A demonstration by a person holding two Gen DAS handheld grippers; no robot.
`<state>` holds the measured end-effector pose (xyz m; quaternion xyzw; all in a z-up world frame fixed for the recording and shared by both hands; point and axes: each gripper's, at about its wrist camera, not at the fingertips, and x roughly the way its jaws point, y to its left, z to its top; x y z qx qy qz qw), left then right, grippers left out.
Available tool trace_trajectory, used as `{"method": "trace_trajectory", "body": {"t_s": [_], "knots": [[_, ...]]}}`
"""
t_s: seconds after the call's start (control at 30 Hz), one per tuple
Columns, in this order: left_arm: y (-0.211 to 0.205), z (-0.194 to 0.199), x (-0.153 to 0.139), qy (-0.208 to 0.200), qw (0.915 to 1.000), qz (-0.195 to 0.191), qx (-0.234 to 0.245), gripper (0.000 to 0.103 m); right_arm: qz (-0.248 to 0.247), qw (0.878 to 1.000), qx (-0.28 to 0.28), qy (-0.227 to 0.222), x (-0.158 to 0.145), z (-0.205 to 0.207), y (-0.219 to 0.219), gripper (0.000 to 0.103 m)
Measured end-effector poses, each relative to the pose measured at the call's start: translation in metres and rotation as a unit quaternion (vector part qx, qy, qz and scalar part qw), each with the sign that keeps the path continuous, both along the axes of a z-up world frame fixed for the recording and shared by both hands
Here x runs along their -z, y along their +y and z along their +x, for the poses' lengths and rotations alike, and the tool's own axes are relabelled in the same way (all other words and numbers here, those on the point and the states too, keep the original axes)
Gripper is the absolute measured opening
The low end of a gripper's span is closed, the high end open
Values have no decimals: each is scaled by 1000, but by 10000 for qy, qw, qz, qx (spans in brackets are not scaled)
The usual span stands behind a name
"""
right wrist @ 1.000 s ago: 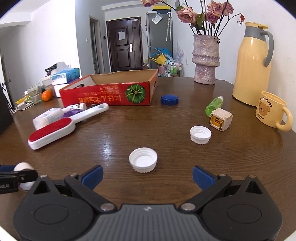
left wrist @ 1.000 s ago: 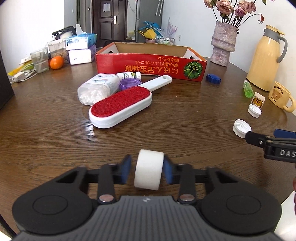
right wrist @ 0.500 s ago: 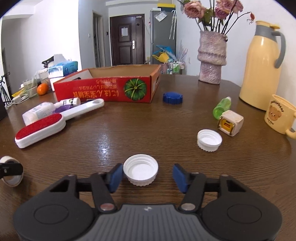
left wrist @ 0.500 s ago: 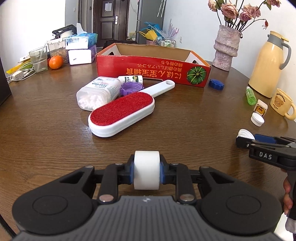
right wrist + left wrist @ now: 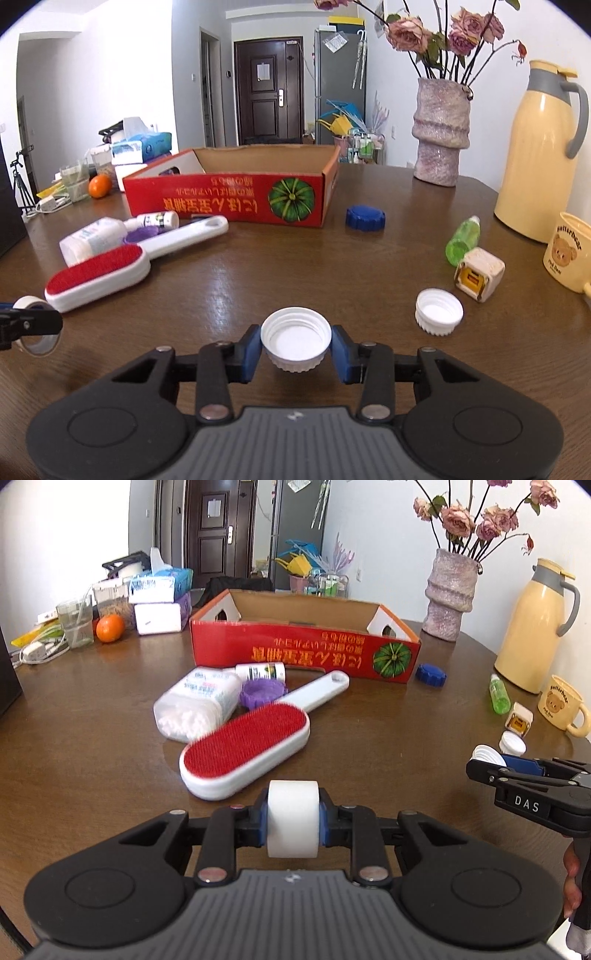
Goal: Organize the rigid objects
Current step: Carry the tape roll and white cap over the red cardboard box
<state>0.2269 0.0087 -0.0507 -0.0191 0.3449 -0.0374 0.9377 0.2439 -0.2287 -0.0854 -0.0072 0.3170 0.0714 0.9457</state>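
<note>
My left gripper (image 5: 293,821) is shut on a white tape roll (image 5: 293,808), held upright just above the wooden table (image 5: 92,768). In the right wrist view, my right gripper (image 5: 295,349) has its jaws closing on a white bottle cap (image 5: 295,334), open side up, with both blue pads against its rim. The red cardboard box (image 5: 303,650) stands open at the back of the table. The right gripper (image 5: 491,766) with its cap shows at the right edge of the left wrist view.
A red lint brush (image 5: 247,746), a cotton swab box (image 5: 195,705), a small bottle (image 5: 260,671) and a purple cap (image 5: 262,694) lie before the box. A blue cap (image 5: 365,217), green bottle (image 5: 461,242), cube (image 5: 480,273), second white cap (image 5: 439,312), mug (image 5: 569,251), thermos (image 5: 539,147) and vase (image 5: 441,133) are on the right.
The right jaws went from wide open to closed around the white cap. The left jaws closed on the tape roll and rose a little with it.
</note>
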Motion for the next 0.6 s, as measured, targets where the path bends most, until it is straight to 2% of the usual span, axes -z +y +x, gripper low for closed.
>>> {"method": "trace_trajectory", "body": {"t_s": [0.6], "knots": [[17, 54, -60, -690, 9975, -26, -114, 25, 144, 9981, -236, -555, -52, 43, 37, 39]]}}
